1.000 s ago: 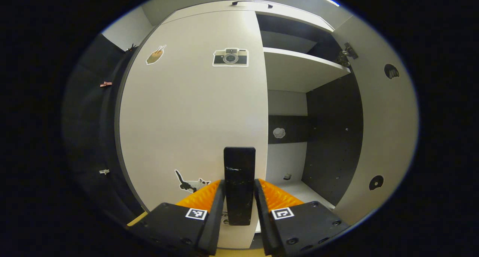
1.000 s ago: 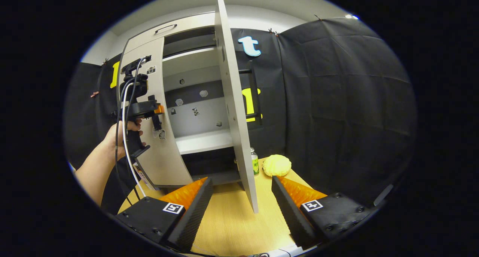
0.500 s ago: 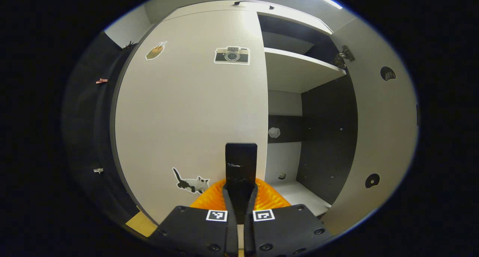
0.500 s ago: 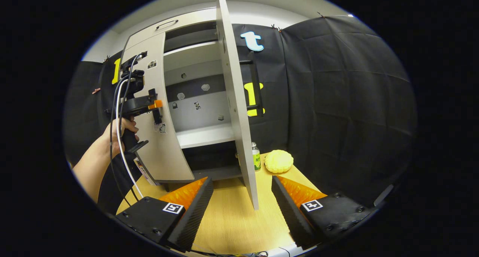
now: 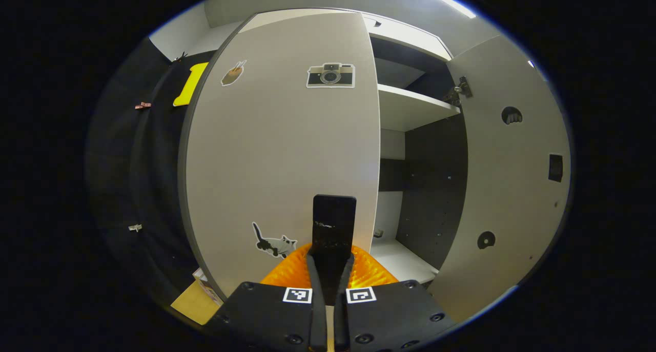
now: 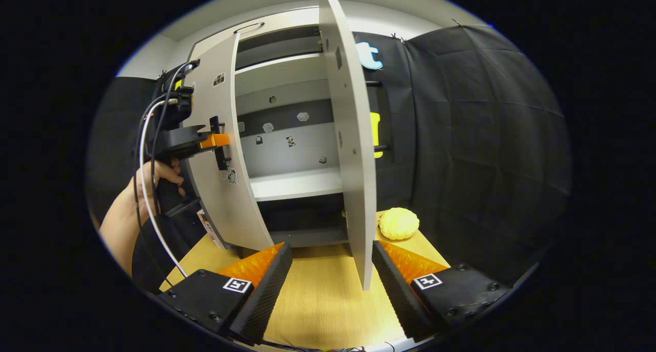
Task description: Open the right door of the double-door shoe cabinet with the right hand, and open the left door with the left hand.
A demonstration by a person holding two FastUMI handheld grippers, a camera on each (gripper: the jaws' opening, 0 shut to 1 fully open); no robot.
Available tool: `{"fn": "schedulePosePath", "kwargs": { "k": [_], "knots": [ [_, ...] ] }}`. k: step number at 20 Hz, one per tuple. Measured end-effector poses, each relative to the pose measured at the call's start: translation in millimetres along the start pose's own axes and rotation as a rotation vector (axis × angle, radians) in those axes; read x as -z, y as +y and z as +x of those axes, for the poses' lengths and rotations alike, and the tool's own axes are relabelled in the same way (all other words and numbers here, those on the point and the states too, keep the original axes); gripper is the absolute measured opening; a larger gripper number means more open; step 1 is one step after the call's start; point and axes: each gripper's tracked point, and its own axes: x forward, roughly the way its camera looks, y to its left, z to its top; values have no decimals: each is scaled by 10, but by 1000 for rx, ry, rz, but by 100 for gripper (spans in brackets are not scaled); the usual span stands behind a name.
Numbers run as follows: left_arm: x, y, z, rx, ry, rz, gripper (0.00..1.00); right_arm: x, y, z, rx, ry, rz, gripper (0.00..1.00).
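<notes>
The pale left door (image 5: 277,152), with camera and cat stickers, stands partly swung out. My left gripper (image 5: 331,257) is shut on its black handle (image 5: 334,221). In the right gripper view the same door (image 6: 218,152) stands ajar, and a hand holds the left gripper (image 6: 212,139) on its handle. The right door (image 6: 353,152) stands wide open, edge-on, with its black handle (image 6: 383,116) on the far side. My right gripper (image 6: 330,283) hangs open just in front of that door's lower edge, holding nothing. The right door's inner face (image 5: 512,188) is at the right of the left gripper view.
The cabinet stands on a wooden table (image 6: 318,301). White shelves (image 6: 297,183) and small stickers show inside. A yellow bun-shaped thing (image 6: 398,223) lies on the table right of the open door. A person's forearm (image 6: 115,229) is at the left.
My left gripper closed on the left door's handle, and the door has since swung outward. The right door stands a little wider and now hides the small bottle.
</notes>
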Motion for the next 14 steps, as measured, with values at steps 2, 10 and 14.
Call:
{"fn": "schedulePosePath", "kwargs": {
  "k": [2,10,14],
  "knots": [
    [2,35,-204,6,11,-8,10,-48,96,36,-10,-11,-36,98],
    [11,347,-757,35,3,3,10,-56,563,86,-50,-40,-50,98],
    [9,579,-998,24,0,-14,10,8,708,67,-44,-54,-43,98]
  ]
}}
